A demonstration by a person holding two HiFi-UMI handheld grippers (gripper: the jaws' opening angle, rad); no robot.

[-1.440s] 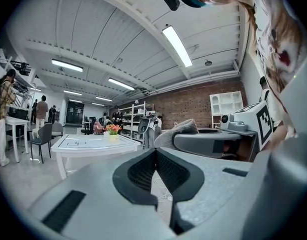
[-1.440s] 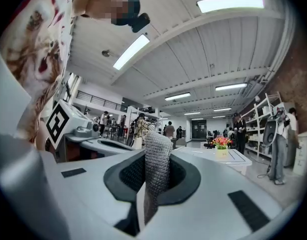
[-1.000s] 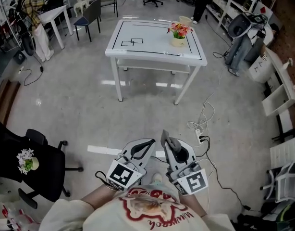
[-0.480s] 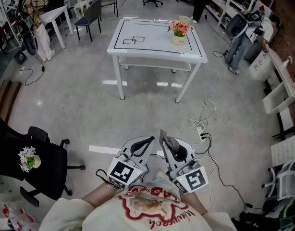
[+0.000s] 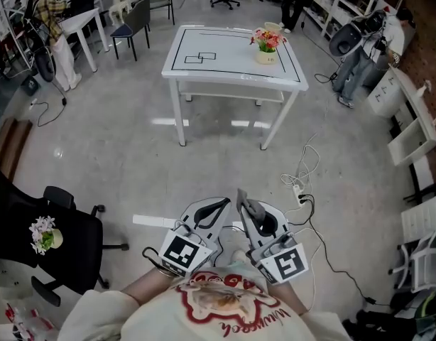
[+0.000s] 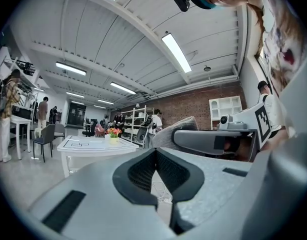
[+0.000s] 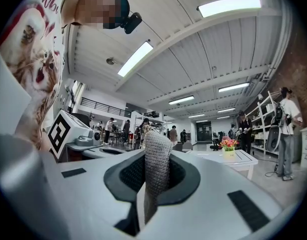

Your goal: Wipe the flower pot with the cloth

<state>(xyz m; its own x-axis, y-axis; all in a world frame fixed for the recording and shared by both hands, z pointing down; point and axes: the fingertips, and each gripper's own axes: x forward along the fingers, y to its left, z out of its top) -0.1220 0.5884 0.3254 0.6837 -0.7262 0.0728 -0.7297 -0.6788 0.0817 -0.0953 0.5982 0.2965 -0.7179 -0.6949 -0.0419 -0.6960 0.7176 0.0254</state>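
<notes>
Standing well back from the table (image 5: 225,69), I have both grippers held close to my chest, so no wiping is under way yet. The right gripper (image 7: 154,175) is clamped on the cloth (image 7: 158,146), a grey knitted strip that sticks up between the jaws and folds over at its top. The left gripper (image 6: 156,154) has its jaws pressed together with nothing between them.

The pot (image 5: 266,57) sits on the table's far right corner, close to the edge, with red and pink flowers (image 5: 266,41) above it. It is far out of reach from here. A white cable (image 5: 303,180) trails on the floor between me and the table's right side, so I would step round it on the way.

I judge the pot small and light, with a smooth, probably hard wall. I cannot tell whether it is ceramic or plastic. With the flowers on top it looks a bit top-heavy, and a sideways wipe could slide or tip it off that corner. I would open the left jaws and take it low on the body, not by the flowers, then rub with the cloth. The cloth is soft and limp, so I would press its free end flat to the wall.
</notes>
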